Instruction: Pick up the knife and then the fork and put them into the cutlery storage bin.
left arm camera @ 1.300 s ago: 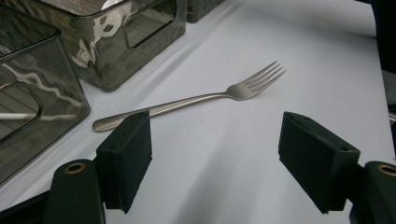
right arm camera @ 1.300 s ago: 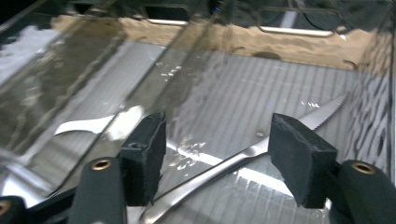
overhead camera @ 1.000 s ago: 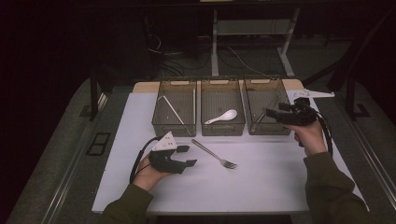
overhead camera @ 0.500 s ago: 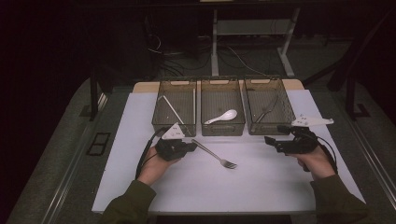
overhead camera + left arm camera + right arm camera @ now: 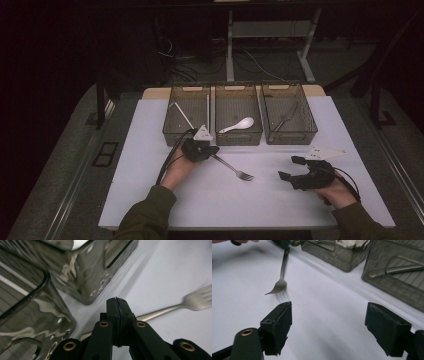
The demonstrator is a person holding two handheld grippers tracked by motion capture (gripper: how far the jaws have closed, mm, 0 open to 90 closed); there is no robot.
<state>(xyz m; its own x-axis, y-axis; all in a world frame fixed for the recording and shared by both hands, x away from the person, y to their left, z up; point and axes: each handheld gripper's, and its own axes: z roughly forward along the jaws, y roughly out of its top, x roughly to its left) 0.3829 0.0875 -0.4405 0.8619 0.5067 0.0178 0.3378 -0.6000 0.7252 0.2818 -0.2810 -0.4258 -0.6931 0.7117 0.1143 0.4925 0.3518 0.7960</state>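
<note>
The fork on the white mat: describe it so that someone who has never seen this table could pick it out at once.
Start at the white mat and its row of three clear bins. Just in front of the left two lies the metal fork, handle under the shut left gripper, tines toward the open right gripper. It is the one utensil outside a bin.

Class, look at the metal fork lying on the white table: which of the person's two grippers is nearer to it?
Left. The left gripper is at the fork handle's end, jaws shut. The right gripper is open, off beyond the tines.
</note>
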